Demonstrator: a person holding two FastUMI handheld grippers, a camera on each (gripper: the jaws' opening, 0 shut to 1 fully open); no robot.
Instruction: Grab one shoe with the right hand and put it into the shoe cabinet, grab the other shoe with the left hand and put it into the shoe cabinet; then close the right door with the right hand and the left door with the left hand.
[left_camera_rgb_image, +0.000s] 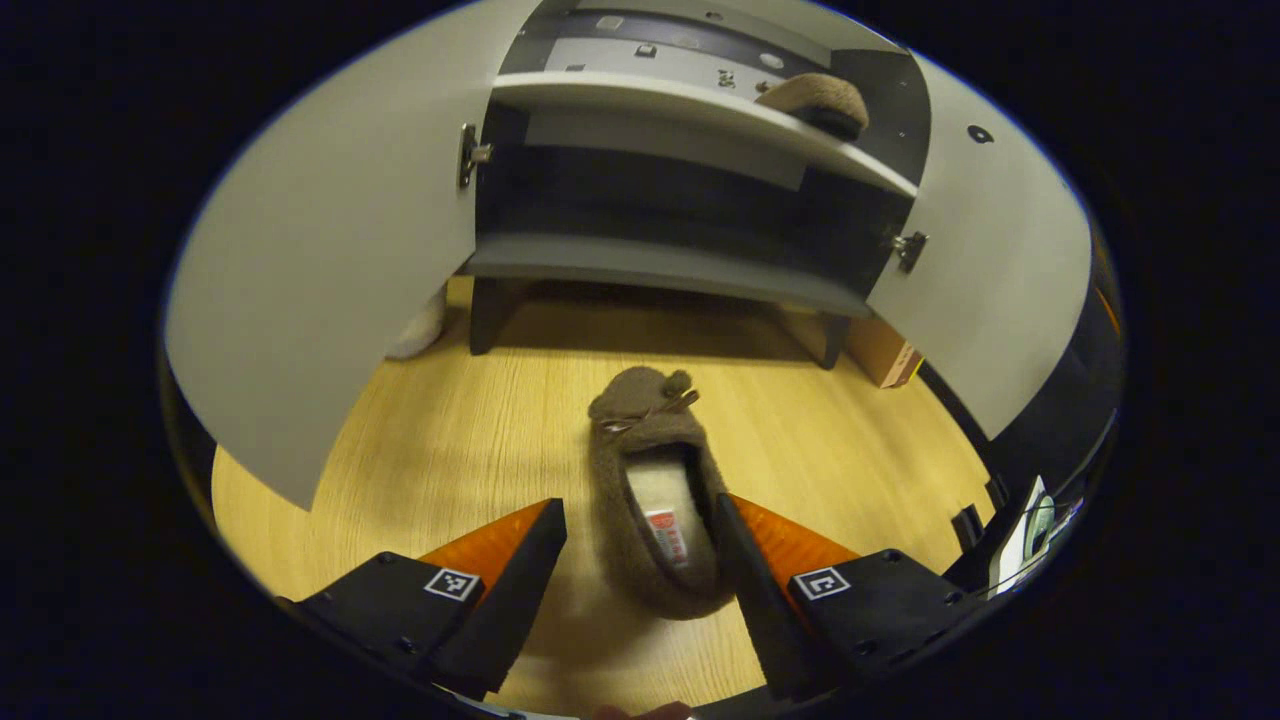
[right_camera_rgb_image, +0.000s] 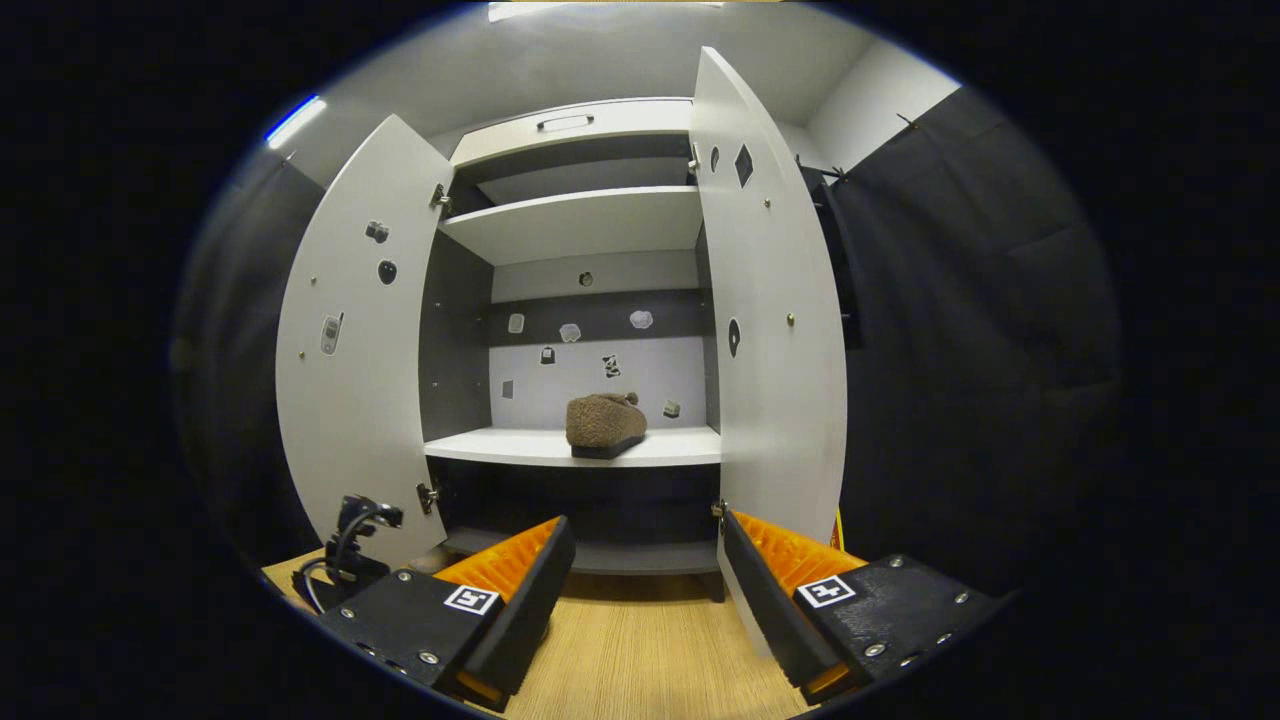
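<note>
Slipper number two (left_camera_rgb_image: 655, 500), a brown fuzzy one with a pale lining, lies on the wooden floor (left_camera_rgb_image: 450, 450) in front of the open shoe cabinet (left_camera_rgb_image: 670, 265), toe toward the cabinet and heel toward the camera. The left gripper (left_camera_rgb_image: 640, 545) hovers over it with its jaws spread wide, one finger on each side of the heel end and neither pressing on it, a stance that looks set for a grasp across the slipper's width. Its mate (right_camera_rgb_image: 604, 422) already sits on the cabinet's middle shelf (right_camera_rgb_image: 570, 447) (sole down, well inside the opening), so the first half of the job appears done. The right gripper (right_camera_rgb_image: 645, 580) holds nothing, its jaws equally wide, and faces the cabinet squarely from a little way back, probably held clear until door-closing time. Both doors, the left door (right_camera_rgb_image: 350, 400) and the right door (right_camera_rgb_image: 770, 330), stand swung outward, leaving the shelves accessible for the second slipper.
</note>
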